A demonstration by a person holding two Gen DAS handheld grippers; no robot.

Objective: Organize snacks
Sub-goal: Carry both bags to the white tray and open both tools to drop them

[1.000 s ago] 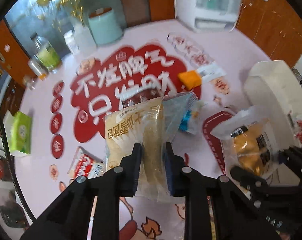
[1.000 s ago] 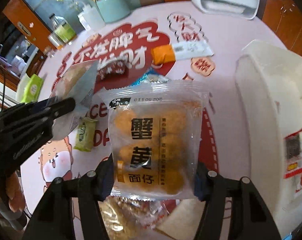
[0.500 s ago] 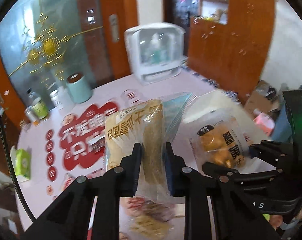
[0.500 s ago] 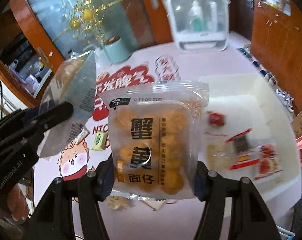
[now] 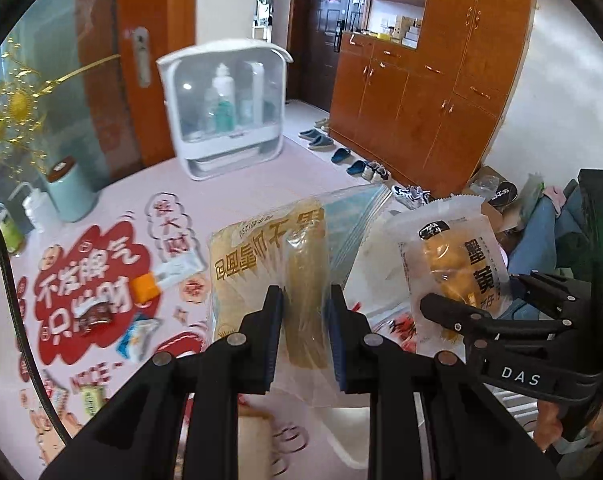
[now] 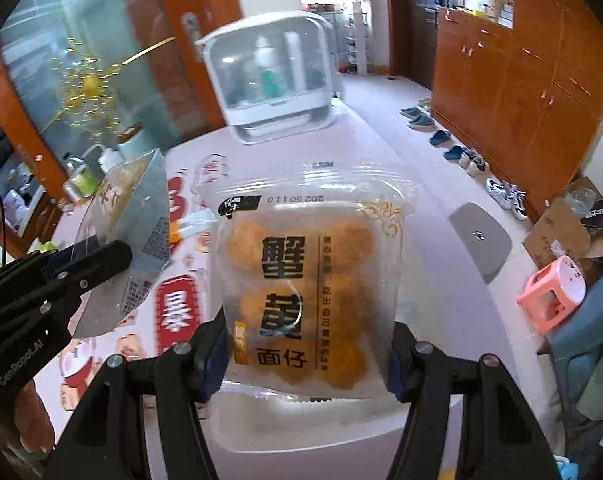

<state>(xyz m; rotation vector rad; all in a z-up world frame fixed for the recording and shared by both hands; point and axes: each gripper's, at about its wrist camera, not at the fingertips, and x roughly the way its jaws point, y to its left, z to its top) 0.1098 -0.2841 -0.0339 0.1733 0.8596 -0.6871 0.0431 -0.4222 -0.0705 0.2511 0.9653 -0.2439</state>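
My left gripper [image 5: 304, 304] is shut on a yellowish bread packet [image 5: 261, 264], which it holds upright above the pink table. The same packet [image 6: 129, 216] and a left finger [image 6: 101, 260] show at the left of the right wrist view. My right gripper [image 6: 307, 352] is shut on a clear packet of orange noodle snacks [image 6: 313, 272], its pads pressing on both side edges. That packet [image 5: 457, 256] and the right gripper's black fingers [image 5: 453, 312] appear to the right in the left wrist view. A white bin [image 5: 371, 236] lies behind and below both packets, mostly hidden.
Loose snacks lie on the printed tablecloth: an orange-and-white stick [image 5: 165, 280], a brown candy [image 5: 95, 316], a blue packet [image 5: 135, 340]. A white case of bottles [image 5: 225, 108] and a mint canister [image 5: 71, 192] stand at the back. Off the table: grey chair [image 6: 479, 236], pink stool [image 6: 551, 288].
Both grippers rose and swung to the right with their packets, from over the red print towards the white bin. The views tilted up and now take in the room. Both grips are unchanged.
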